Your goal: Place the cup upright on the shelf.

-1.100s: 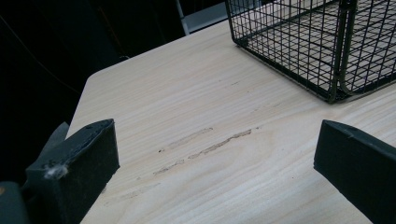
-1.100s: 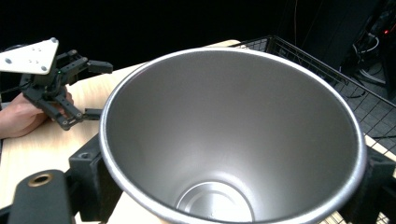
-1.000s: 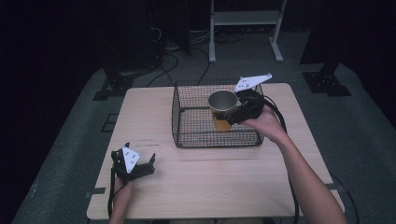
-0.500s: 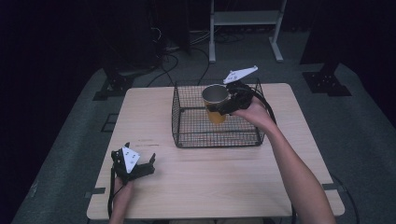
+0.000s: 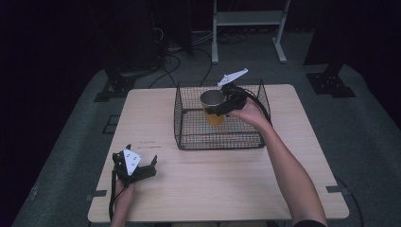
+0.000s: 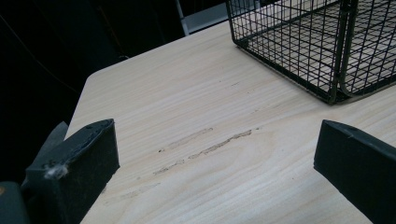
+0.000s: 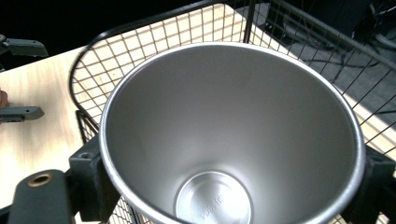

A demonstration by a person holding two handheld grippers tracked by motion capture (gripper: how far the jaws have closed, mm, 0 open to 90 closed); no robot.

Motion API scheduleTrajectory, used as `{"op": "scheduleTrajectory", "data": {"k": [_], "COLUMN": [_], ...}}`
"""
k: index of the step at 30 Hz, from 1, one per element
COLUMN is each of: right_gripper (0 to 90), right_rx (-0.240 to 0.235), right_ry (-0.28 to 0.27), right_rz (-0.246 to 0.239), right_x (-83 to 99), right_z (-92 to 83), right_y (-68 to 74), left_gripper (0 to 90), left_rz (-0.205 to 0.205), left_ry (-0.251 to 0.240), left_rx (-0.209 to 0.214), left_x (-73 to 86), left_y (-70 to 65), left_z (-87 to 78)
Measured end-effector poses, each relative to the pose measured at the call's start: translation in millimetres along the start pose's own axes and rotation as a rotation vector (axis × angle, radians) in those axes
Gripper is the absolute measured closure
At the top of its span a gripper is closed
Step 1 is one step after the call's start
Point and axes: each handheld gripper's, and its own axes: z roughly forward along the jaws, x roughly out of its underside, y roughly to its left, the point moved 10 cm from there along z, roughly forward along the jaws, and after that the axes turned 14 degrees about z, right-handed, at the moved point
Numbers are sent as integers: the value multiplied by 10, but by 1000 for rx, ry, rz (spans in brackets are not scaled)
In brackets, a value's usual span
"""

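Right now the right gripper [image 5: 218, 108] is clamping a steel-lined orange cup [image 5: 212, 107] by its sides, holding it upright above the wire basket [image 5: 220, 141] in the upper middle of the high view. Judging from that, the step in hand is setting the cup down inside the basket. Doing it well means keeping the cup level, lowering it clear of the basket's mesh walls, and releasing only once its base is resting on the mesh floor. At lower left, the left gripper [image 5: 142, 171] is resting on the table [image 5: 213, 189], jaws spread wide with nothing between them.
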Motion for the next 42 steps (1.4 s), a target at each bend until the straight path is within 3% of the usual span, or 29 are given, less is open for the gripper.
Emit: {"op": "scheduleTrajectory", "data": {"k": [4, 18, 31, 42], "right_gripper": [126, 125, 121, 112], "right_rx": [-11, 29, 68, 96], "right_ry": [-3, 31, 70, 105], "right_rz": [46, 90, 102, 84], "right_x": [17, 100, 184, 267], "right_z": [111, 406, 524, 607], "right_y": [-97, -283, -379, -435], "left_gripper": [0, 0, 0, 0], "left_rz": [-4, -6, -10, -10], "left_ry": [0, -1, -1, 0], "left_rx": [0, 1, -1, -1], "left_x": [0, 0, 2, 3], "left_y": [3, 3, 11, 13], "left_z": [1, -1, -1, 0]}}
